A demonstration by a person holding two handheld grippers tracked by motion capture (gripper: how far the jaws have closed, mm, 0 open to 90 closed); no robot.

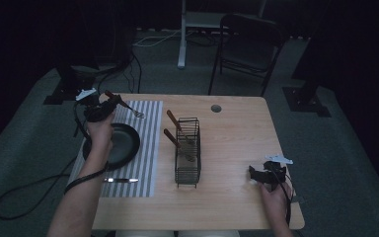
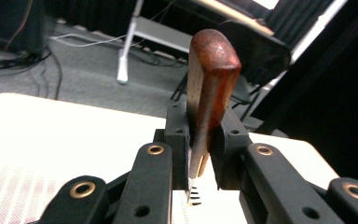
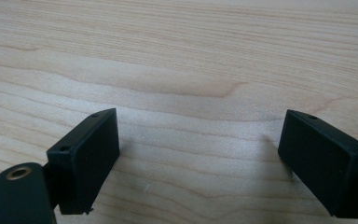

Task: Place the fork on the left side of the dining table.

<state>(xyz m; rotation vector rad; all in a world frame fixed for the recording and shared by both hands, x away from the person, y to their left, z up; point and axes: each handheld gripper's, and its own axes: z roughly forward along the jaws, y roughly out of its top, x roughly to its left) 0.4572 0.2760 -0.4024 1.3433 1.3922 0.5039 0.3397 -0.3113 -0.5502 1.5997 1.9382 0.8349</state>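
Dim room, light wood bench (image 1: 237,148) with a striped placemat (image 1: 145,148) on its left side. Left gripper (image 2: 200,154) is clamped on a wooden-handled fork (image 2: 209,98): jaws pinch the lower handle, the rounded handle end sticks up past the jaws, tines poke out below them toward the mat. From the high view the left gripper (image 1: 101,107) hangs over the mat's far edge, with the black frying pan (image 1: 121,143) just below and behind it, nearer the person, and a table knife (image 1: 121,180) further back at the mat's near edge. The wire cutlery rack (image 1: 187,150), holding two more wooden-handled utensils, sits off to its right. Looks like a place-setting step: fork goes down on the mat beside the pan. Suggest tilting the fork level first, lowering until tines and handle both touch the cloth, clear of the pan rim, then releasing. Right gripper (image 3: 198,154) rests on bare bench, jaws apart, nothing between them.
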